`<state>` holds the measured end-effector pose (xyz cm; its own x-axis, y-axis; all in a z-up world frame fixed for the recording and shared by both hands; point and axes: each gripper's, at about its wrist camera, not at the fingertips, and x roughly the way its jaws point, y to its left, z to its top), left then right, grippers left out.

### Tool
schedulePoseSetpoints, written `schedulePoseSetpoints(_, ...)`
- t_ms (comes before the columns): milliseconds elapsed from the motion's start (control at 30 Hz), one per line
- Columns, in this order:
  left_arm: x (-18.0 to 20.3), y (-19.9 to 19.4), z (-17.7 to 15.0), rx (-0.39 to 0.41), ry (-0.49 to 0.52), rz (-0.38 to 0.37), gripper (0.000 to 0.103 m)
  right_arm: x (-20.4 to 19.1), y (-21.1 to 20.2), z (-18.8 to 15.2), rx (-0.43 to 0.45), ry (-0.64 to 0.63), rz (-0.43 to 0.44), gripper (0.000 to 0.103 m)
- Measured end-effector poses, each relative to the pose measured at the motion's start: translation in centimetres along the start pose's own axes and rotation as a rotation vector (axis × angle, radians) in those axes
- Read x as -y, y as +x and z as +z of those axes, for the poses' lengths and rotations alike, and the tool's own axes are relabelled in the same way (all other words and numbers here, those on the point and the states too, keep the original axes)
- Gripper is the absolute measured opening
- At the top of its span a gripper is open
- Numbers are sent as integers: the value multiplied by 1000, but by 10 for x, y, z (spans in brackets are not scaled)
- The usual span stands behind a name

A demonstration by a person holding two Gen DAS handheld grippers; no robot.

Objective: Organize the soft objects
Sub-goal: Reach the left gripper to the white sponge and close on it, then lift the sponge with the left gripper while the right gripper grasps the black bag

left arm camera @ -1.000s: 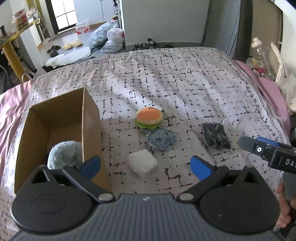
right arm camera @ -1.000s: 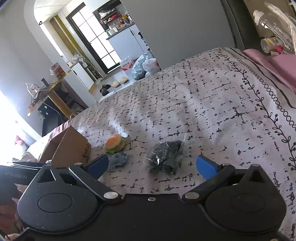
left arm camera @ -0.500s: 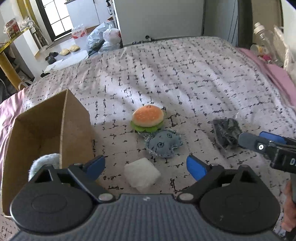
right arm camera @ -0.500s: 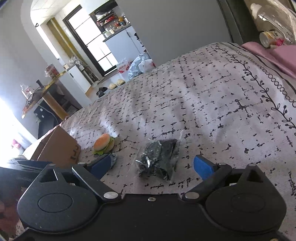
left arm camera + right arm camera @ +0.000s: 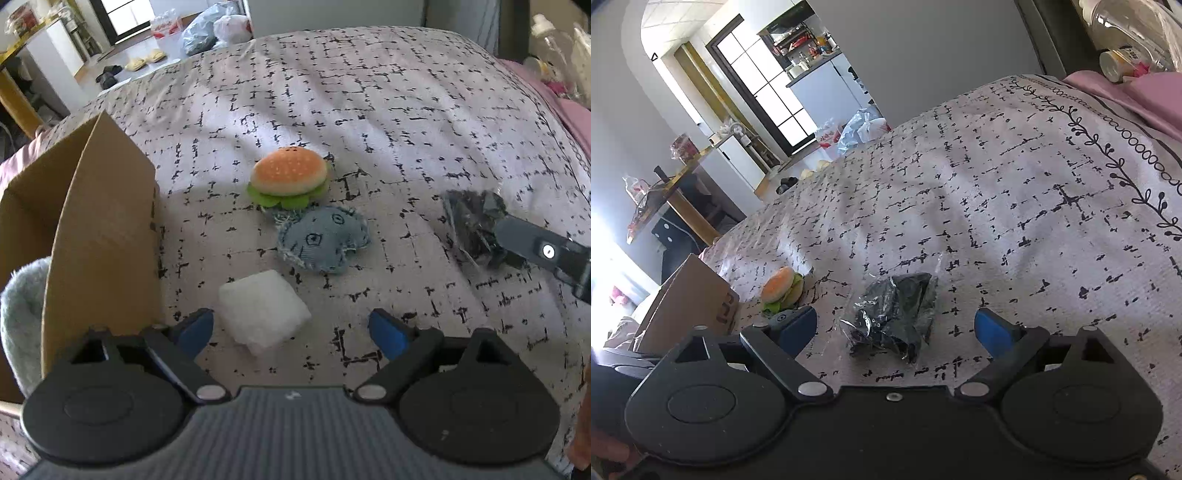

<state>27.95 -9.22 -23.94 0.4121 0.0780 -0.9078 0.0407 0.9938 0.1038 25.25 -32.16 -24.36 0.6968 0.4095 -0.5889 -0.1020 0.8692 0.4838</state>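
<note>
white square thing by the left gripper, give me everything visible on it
The white block is a squarish, puffy pad with a fuzzy, fibrous surface, like cotton or foam. It lies flat on the patterned bedspread, turned corner-on, just right of the cardboard box. It sits between the closing pads of the left hand-held gripper, not yet pinched.

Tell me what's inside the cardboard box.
Inside the cardboard box, a fluffy pale grey-blue soft item shows at the near corner. The box wall and the left gripper's body cover the rest of it and most of the floor, so anything else in there cannot be seen.
</note>
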Motion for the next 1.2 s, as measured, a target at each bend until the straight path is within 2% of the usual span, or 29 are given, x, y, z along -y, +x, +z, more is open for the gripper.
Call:
schedulePoseSetpoints(100,-4,5,0,-8,-46,-28,81,2,-1,0,8,11,-5,92)
schedulePoseSetpoints(167,-9,7,-1,-14,-90,-64,63,2,-3,1,24,15,-5,92)
schedulePoseSetpoints(233,-9,5,0,-2,-99,-71,49,2,-3,3,27,5,-7,90)
schedulePoseSetpoints(433,-11,-3,1,25,-108,-100,48,0,4,1,7,-4,-7,83)
schedulePoseSetpoints(467,-10,-4,1,30,-103,-104,48,0,4,0,5,-7,-6,79)
schedulePoseSetpoints(633,-12,-5,0,34,-112,-113,48,6,10,-2,-17,14,2,52)
schedulePoseSetpoints(667,-13,-6,0,38,-110,-115,48,6,10,-3,-16,21,19,38)
schedulePoseSetpoints(867,-15,-14,0,48,-120,-140,48,2,-1,-6,1,-5,16,27)
schedulePoseSetpoints(1033,-15,-28,-6,63,-116,-182,48,-1,-16,-6,-4,-10,7,22)
schedulePoseSetpoints(1200,-17,-43,-11,43,-134,-221,48,-11,-31,-3,-3,-34,-15,20)
